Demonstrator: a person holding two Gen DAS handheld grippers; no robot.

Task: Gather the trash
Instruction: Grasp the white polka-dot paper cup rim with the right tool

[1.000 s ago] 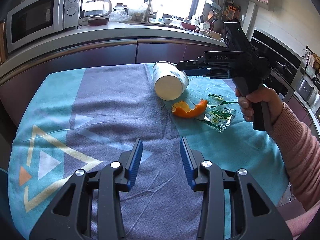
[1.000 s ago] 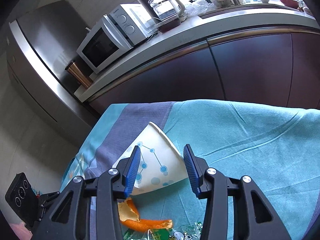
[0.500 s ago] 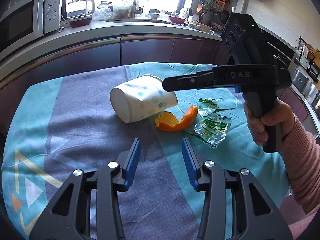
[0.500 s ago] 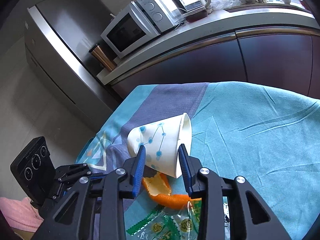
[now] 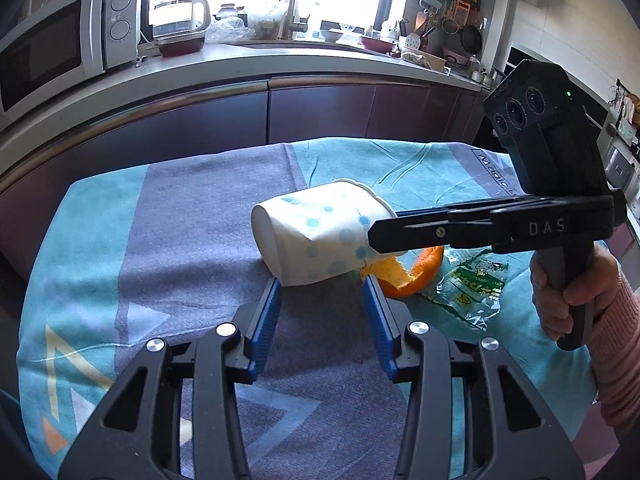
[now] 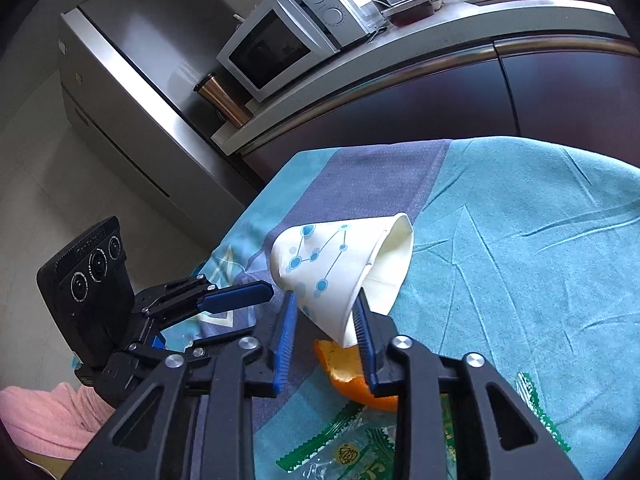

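A white paper cup (image 5: 312, 236) with blue dots lies on its side on the teal and grey tablecloth (image 5: 180, 240). My right gripper (image 5: 380, 234) comes in from the right, and its jaws are closing on the cup's (image 6: 328, 256) rim end, whose wall is creased between the pads. In its own view the right gripper (image 6: 325, 300) has the cup between its blue fingers. My left gripper (image 5: 321, 292) stands open just short of the cup's base, with nothing between its fingers. An orange peel (image 5: 416, 276) and a green-printed clear wrapper (image 5: 476, 284) lie right of the cup.
A person's hand (image 5: 568, 284) in a pink sleeve holds the right gripper's handle. Behind the table runs a dark cabinet front under a counter with a microwave (image 5: 52, 48) and a glass kettle (image 5: 180, 12). A steel fridge (image 6: 140, 80) stands at the counter's end.
The right gripper's jaws have narrowed onto the cup and creased its wall; the cup has turned. My left gripper has moved closer to the cup, still open.
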